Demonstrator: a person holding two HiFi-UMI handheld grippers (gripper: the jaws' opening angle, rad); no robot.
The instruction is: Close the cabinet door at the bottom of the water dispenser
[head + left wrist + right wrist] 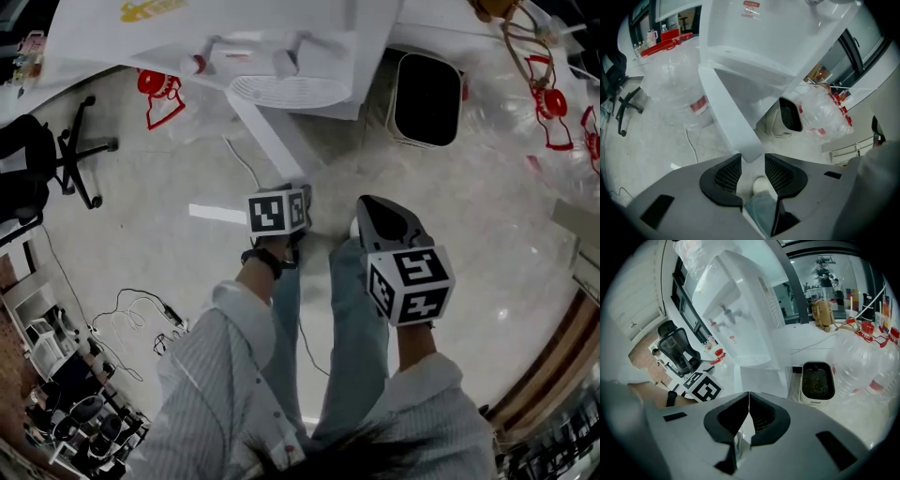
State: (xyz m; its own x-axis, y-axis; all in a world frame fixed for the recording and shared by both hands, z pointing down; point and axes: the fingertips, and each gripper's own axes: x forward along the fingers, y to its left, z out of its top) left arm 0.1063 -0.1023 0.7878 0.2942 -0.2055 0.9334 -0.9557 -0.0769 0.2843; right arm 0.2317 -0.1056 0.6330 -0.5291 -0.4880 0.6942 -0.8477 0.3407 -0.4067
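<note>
The white water dispenser [281, 37] stands ahead of me, and its bottom cabinet door [267, 127] swings out open towards me. My left gripper [298, 199] is at the door's free end. In the left gripper view the door's edge [751, 151] sits between the jaw tips of the left gripper [753, 161] and touches both pads. My right gripper [366, 204] hovers to the right of the door, apart from it. Seen in its own view, the right gripper [749, 395] has its jaws closed tip to tip with nothing in them. The dispenser [740, 310] fills the middle of that view.
A white box with a black opening [427, 98] stands on the floor right of the dispenser. Large water bottles [553, 103] lie at the right, and another bottle [679, 79] at the left. An office chair [56, 159] is at the far left. A cable [244, 164] runs over the floor.
</note>
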